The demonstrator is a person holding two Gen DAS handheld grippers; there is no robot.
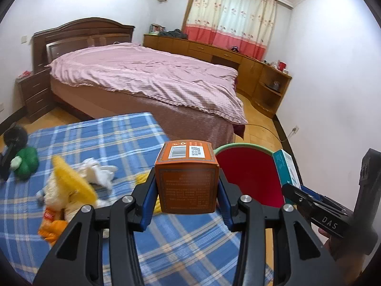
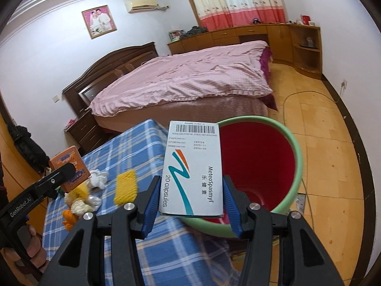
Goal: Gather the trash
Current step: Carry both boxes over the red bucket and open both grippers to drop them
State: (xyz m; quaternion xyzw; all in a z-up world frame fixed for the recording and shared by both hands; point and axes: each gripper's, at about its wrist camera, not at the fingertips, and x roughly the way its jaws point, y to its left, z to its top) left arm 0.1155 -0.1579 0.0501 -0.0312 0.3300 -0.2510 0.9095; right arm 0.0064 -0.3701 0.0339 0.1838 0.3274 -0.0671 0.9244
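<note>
Trash bin [image 2: 262, 166] first, since it's the biggest task thing: red inside, green rim, sitting on the floor tight against the right edge of the table [image 1: 107, 143], which wears a blue plaid cloth. Behind it all is a big bed [image 1: 147, 78] with a pink cover, and bare tiled floor [image 2: 316, 128] opens up to the right of the bin.

Left tongs [image 1: 187, 190] are clamped on an orange box [image 1: 187, 178], held upright above the table's right part, just left of the bin's mouth. Right tongs [image 2: 190, 197] are gripping a white medicine carton [image 2: 194, 169] marked "20 capsules", held up over the near left rim of the bin, so it half covers the opening.

Left wrist view gets stuff the other misses: a green plush thing [image 1: 26, 159] near the table's far left edge. It only catches a teal sliver of the carton at the right. Right wrist view shows the whole bin interior, and you can see the hand [image 2: 31, 245] on the left tool's grip.

Smaller bits lying on the cloth: a yellow foam net [image 2: 125, 187], crumpled white tissue [image 1: 98, 170], and an orange wrapper [image 1: 51, 226] near the front left edge, pretty blurry.
</note>
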